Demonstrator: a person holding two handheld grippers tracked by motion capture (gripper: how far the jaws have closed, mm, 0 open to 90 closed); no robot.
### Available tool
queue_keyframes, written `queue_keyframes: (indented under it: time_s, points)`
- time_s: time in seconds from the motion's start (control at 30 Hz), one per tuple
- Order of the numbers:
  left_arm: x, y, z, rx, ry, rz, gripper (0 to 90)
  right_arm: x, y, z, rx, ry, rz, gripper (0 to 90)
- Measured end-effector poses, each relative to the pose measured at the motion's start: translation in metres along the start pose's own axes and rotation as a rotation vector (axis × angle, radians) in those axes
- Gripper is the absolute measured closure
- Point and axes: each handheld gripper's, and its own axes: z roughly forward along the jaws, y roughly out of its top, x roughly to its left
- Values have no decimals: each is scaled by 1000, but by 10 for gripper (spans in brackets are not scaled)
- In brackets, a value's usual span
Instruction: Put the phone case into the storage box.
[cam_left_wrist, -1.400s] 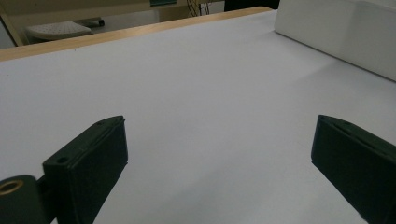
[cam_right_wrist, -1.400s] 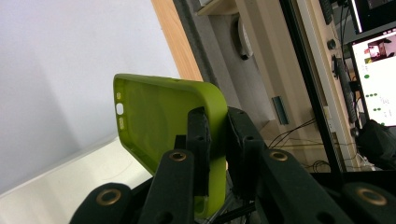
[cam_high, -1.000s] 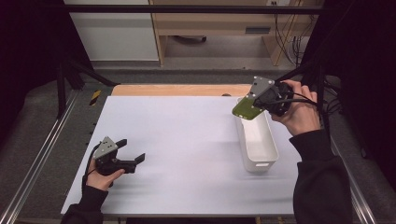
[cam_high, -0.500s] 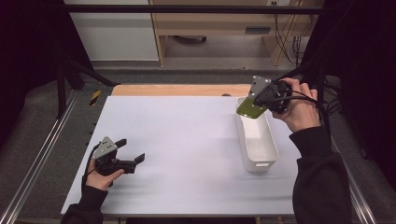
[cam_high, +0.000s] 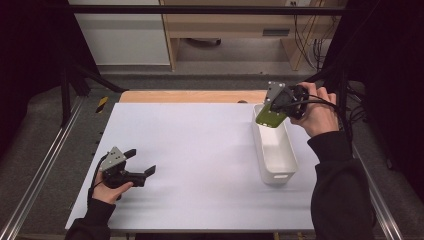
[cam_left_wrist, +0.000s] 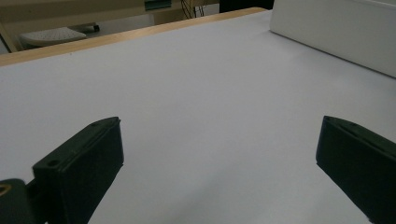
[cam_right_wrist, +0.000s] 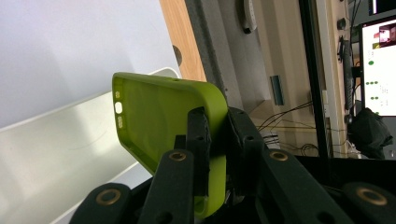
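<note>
- Green phone case (cam_right_wrist: 159, 135) pinched by one edge in the right gripper (cam_high: 274, 111), jaws closed tight on it; case hangs tilted over the far end of the white bin (cam_high: 276, 159), not touching it.
- Bin sits lengthwise at approx. 3 o'clock on the white table (cam_high: 200, 150), near the right edge.
- Left gripper (cam_high: 142, 167) at approx. 8 o'clock, resting low on the table, jaws wide open w/ nothing between; well apart from bin and case.
- Wooden strip (cam_high: 190, 96) along the table's 12 o'clock edge.
</note>
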Motion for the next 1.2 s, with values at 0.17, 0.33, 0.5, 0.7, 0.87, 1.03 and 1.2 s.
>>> queue_keyframes:
  time_s: [0.17,0.33,0.5,0.7,0.87,1.03,1.2]
  points:
    - [1,-1,0,1,-1,0,6,-3,-2,8,17,4,-18,801]
    - [1,-1,0,1,-2,-1,5,-4,-2,18,29,15,-43,801]
    - [2,-1,1,2,-3,-2,5,-5,-1,25,32,21,-67,801]
    - [2,-1,1,3,-4,-3,5,-7,0,38,31,35,-104,800]
    - [2,-2,2,9,-5,0,5,-9,0,48,26,39,-138,800]
    - [2,-3,3,11,-2,-4,6,-8,-1,57,36,62,-160,800]
    - [2,-4,3,13,-5,-1,6,-9,-1,65,39,77,-177,800]
